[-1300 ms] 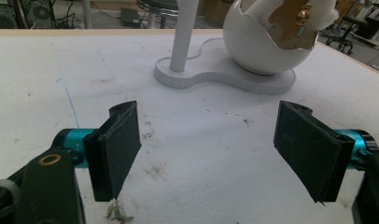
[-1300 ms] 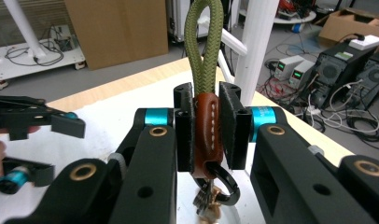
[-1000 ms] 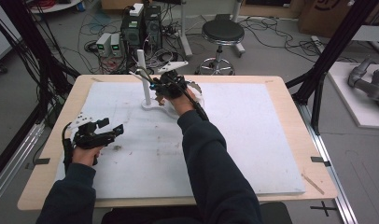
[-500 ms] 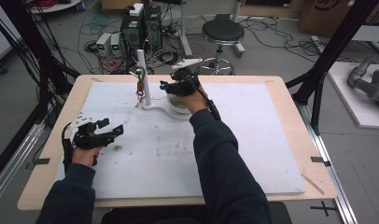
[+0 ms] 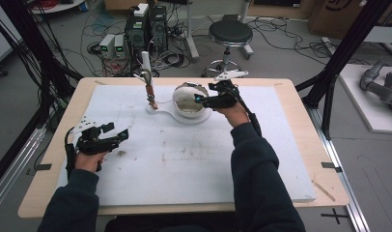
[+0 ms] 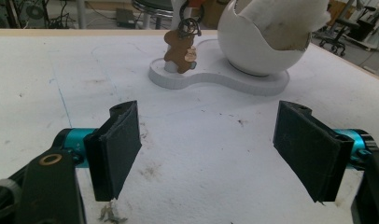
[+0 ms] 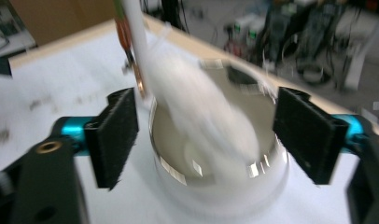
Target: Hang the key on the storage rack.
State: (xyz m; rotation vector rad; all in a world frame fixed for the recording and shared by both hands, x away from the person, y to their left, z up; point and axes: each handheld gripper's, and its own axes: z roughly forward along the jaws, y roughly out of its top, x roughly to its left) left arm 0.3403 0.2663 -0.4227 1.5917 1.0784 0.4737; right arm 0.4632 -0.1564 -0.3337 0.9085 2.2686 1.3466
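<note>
Between and just beyond the right gripper's jaws sat the white egg-shaped bowl, a blurred white fluffy wad in it; the jaws had just been opening and stood wide, pressing on nothing. The left gripper's jaws also stood open over the bare white mat, with the gingerbread keychain on its stand well ahead of them.

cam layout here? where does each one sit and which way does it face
High view: above the person's side, looking forward and down on the table; both forearms, left tool, right tool.
Left gripper view: on the left tool, low over the mat, facing the white bowl and gingerbread charm; its open jaws.
Right gripper view: on the right tool, facing the bowl; its open jaws.
All share the bowl.
</note>
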